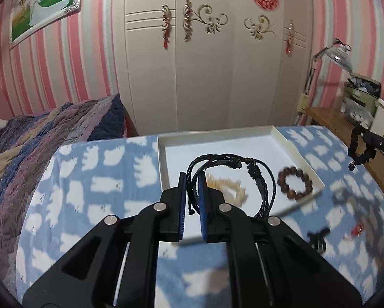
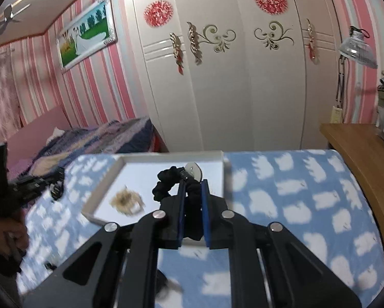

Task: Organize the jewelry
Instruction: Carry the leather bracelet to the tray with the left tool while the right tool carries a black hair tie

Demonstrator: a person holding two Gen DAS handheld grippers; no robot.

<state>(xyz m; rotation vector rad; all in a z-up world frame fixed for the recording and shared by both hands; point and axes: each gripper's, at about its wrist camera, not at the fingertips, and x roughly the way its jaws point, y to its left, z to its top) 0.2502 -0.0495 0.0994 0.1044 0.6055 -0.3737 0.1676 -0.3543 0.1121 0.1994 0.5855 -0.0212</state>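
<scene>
The left gripper [image 1: 192, 177] pinches a black braided cord bracelet [image 1: 218, 177] between its fingers, held above the white tray [image 1: 292, 151] on the cloud-print worktop [image 1: 94, 179]; inside the tray lie a brown bead bracelet [image 1: 293, 183] and a pale bracelet [image 1: 230, 188]; the right gripper [image 2: 194, 184] fingers clamp a dark bead bracelet [image 2: 166, 182] over the tray's near edge.

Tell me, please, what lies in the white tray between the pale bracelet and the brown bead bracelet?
In the left wrist view, only bare white tray floor lies between the pale bracelet and the brown bead bracelet. The black cord bracelet held by the left gripper hangs across that gap.
</scene>
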